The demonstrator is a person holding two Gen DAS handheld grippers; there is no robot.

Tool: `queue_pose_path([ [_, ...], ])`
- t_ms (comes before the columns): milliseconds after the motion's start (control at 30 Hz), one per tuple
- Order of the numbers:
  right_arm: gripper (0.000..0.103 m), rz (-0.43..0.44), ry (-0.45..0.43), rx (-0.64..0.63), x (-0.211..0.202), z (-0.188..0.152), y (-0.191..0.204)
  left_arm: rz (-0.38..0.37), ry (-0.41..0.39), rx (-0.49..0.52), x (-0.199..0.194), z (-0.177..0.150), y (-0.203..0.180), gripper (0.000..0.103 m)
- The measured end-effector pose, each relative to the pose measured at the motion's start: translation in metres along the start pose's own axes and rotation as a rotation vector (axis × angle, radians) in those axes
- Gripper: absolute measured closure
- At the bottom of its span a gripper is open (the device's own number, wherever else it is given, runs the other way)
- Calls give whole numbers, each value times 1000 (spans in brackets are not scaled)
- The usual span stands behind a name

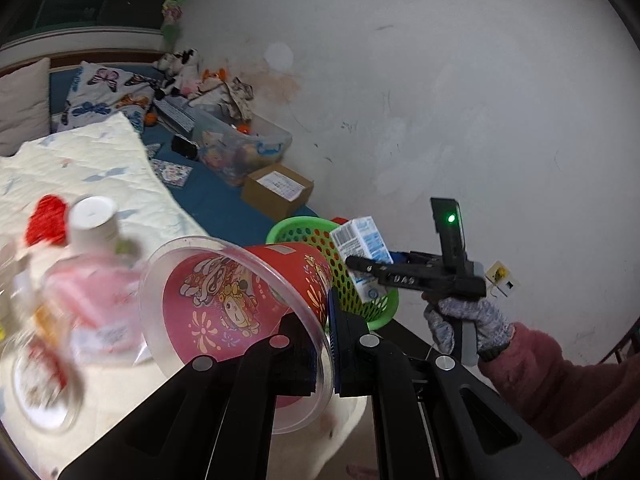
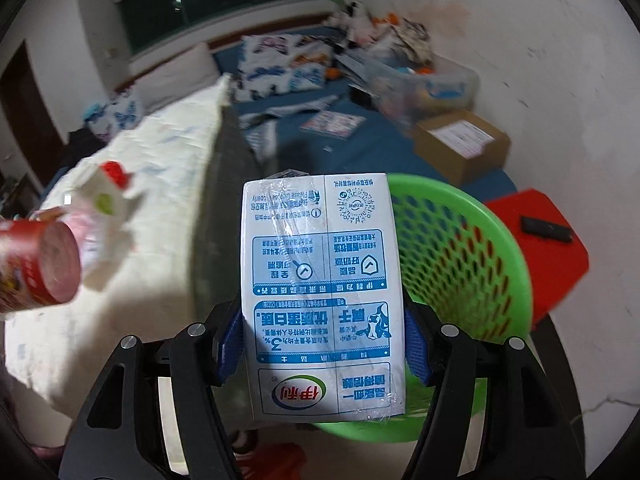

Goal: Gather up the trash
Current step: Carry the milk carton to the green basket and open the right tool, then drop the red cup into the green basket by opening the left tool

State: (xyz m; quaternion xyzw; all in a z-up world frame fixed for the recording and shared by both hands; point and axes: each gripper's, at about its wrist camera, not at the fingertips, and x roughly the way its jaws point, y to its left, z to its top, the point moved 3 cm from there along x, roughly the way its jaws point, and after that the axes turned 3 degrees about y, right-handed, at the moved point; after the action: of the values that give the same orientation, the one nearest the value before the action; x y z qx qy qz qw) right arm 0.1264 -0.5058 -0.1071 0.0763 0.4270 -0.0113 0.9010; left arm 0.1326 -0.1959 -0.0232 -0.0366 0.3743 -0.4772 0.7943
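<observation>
My left gripper [image 1: 320, 344] is shut on the rim of a red printed plastic cup [image 1: 240, 304], held tilted on its side above the bed; the cup also shows in the right wrist view [image 2: 36, 264]. My right gripper [image 2: 324, 340] is shut on a white and blue milk carton [image 2: 320, 280], held just left of and above a green mesh basket [image 2: 460, 264]. In the left wrist view the right gripper [image 1: 360, 264] holds the carton [image 1: 360, 244] over the basket [image 1: 304, 232]. A blurred pink bottle with a white cap [image 1: 92, 264] lies on the bed.
A cream quilt [image 2: 152, 184] covers the bed. A cardboard box [image 1: 278, 190] and a clear bin of toys [image 1: 244, 148] sit by the white wall. A red stool [image 2: 548, 248] with a black remote [image 2: 546, 228] stands right of the basket.
</observation>
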Motion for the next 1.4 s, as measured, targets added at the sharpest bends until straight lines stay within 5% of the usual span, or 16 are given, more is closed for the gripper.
queue_pose_path([
  [367, 28, 2, 11, 88, 7, -7, -42, -27, 77, 9, 70, 33, -12, 98],
  [900, 25, -21, -56, 110, -41, -29, -54, -32, 253, 20, 188, 55, -34, 97],
  [1100, 25, -35, -59, 143, -48, -34, -64, -26, 293, 0, 205, 50, -30, 91],
  [1200, 25, -34, -55, 155, -49, -35, -67, -31, 309, -19, 208, 46, -26, 75],
  [1400, 25, -29, -59, 163, -52, -35, -64, -43, 296, -23, 201, 44, -26, 64],
])
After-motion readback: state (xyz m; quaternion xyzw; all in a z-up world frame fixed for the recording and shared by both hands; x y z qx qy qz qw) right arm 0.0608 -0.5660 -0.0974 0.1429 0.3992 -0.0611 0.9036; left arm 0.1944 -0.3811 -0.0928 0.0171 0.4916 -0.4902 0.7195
